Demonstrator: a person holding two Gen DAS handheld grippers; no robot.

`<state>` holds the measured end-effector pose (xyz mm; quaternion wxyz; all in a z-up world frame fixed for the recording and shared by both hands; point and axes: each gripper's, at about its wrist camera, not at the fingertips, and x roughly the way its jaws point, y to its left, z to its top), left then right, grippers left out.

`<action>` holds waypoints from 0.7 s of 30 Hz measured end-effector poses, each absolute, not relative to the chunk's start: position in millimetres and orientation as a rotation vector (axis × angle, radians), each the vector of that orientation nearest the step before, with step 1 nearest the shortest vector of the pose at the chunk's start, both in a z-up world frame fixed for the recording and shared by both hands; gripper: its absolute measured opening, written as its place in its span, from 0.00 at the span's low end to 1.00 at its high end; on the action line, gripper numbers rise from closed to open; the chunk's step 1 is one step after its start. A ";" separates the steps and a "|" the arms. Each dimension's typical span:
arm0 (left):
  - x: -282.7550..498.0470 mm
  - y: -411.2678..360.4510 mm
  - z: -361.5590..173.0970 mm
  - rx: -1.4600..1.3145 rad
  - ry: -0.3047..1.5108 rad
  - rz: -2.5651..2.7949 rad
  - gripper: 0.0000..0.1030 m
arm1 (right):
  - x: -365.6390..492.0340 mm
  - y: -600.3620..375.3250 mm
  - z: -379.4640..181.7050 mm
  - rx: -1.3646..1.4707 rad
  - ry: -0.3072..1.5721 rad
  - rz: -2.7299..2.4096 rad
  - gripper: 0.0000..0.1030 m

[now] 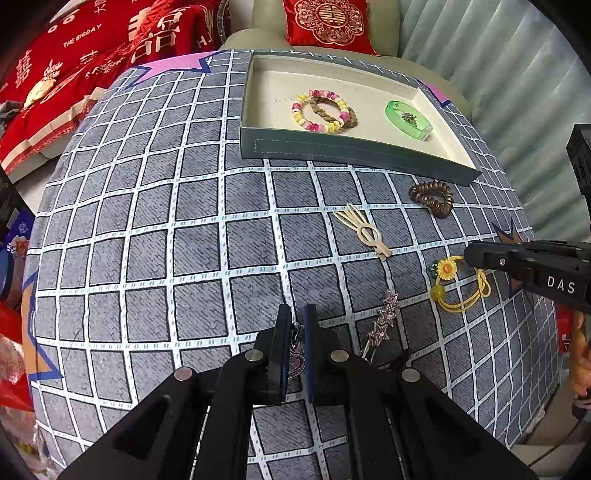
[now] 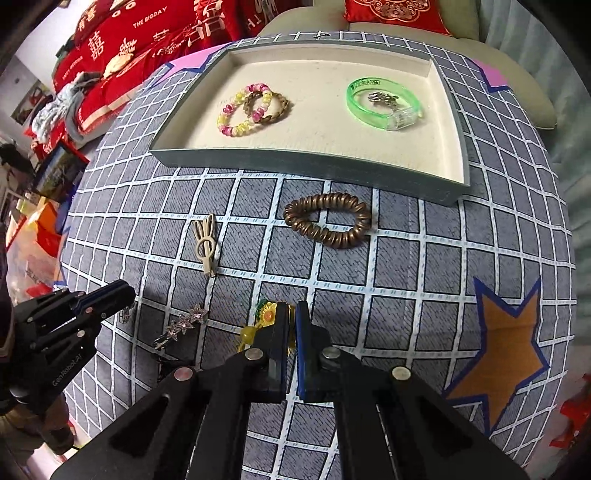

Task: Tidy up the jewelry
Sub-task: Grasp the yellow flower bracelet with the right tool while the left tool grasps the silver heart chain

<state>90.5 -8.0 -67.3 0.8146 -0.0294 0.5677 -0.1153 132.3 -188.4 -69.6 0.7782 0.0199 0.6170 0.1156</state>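
Grid-patterned grey cloth (image 1: 192, 236) covered the counter, with a shallow grey tray (image 2: 306, 166) at 12 o'clock serving as the collecting place: it already held a beaded bracelet (image 2: 242, 109), a braided band (image 2: 275, 107) and a green bangle (image 2: 380, 101). Left claw (image 1: 297, 325) stood pinched shut on a small pendant charm (image 1: 295, 354); right claw (image 2: 291, 321) stood pinched shut on the sunflower hair tie (image 2: 264, 314), both probably bound for the tray. Unsorted at centre: coil hair tie (image 2: 327, 219), cream clip (image 2: 207, 243), star clip (image 2: 184, 325).

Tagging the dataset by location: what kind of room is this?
Most likely a home bedroom or living room, not a lab. Red embroidered bedding lies piled behind, a matching red cushion sits on a pale seat, and the jewelry tray rests on a checked cloth.
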 end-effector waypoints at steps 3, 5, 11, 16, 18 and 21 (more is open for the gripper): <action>88.7 -6.9 -63.8 -0.065 1.208 -0.239 0.16 | 123.1 -201.1 -63.2 0.058 1.331 0.252 0.04; 87.7 -4.2 -60.4 -0.076 1.203 -0.234 0.16 | 121.9 -203.9 -58.7 0.068 1.325 0.253 0.04; 84.7 7.2 -48.4 -0.113 1.191 -0.220 0.16 | 120.9 -220.7 -40.8 0.106 1.297 0.255 0.04; 85.4 17.2 -36.5 -0.144 1.172 -0.206 0.16 | 126.2 -229.4 -29.0 0.144 1.273 0.250 0.04; 86.4 21.2 -32.3 -0.162 1.165 -0.202 0.16 | 128.2 -232.6 -25.4 0.156 1.267 0.249 0.04; 87.6 26.3 -26.6 -0.187 1.153 -0.194 0.16 | 130.2 -237.4 -21.2 0.169 1.257 0.249 0.04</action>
